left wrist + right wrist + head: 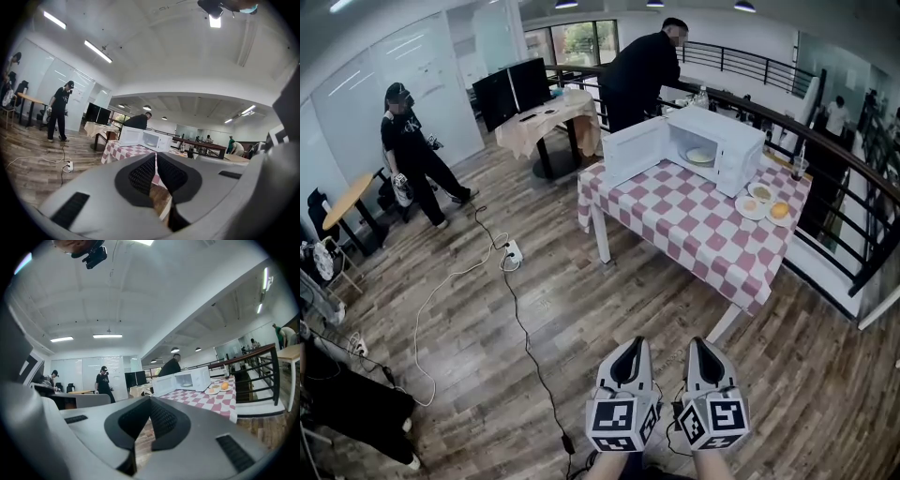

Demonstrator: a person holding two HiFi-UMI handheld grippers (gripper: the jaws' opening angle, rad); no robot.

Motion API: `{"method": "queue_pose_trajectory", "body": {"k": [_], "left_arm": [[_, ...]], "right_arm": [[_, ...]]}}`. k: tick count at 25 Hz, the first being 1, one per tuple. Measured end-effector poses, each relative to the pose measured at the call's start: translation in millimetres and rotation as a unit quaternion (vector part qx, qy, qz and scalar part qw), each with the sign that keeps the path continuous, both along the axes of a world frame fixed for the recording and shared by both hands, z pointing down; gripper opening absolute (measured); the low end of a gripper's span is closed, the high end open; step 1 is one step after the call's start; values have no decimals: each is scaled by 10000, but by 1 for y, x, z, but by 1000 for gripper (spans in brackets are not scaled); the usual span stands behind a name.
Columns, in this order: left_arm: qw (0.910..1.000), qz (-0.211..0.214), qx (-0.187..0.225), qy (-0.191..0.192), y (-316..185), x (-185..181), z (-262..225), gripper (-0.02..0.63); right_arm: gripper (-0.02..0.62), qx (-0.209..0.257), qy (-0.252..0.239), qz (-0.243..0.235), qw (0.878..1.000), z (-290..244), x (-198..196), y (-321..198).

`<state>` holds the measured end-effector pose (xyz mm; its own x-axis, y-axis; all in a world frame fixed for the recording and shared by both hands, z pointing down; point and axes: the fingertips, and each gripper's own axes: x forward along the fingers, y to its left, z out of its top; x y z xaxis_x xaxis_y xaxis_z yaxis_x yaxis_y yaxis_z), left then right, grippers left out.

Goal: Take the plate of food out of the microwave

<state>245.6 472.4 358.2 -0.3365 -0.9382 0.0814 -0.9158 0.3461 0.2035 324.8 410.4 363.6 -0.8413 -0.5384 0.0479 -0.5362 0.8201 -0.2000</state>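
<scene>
Approach step: left gripper (628, 347), right gripper (701, 345) jaws together, empty. Plate (700, 157) in microwave (727, 136) (door (634, 150) open) far ahead of jaws; next, close in.

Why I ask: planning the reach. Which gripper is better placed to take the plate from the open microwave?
Probably right. Both are shut; the right gripper is nearer the microwave, and its open door stands left of the plate, toward the left gripper.
</scene>
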Motion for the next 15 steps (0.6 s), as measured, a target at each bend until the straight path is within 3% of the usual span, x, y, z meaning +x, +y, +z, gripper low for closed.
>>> {"method": "queue_pose_trajectory", "body": {"k": [9,15], "left_arm": [[9999,110,-19,0,-28,-76,-5,20],[9997,211,-77,38,-41,-107,-3,20]], "right_arm": [[-9,37,22,168,9999,-8,-68,-35],[-9,-4,83,283,9996,-7,-94,-48]]}}
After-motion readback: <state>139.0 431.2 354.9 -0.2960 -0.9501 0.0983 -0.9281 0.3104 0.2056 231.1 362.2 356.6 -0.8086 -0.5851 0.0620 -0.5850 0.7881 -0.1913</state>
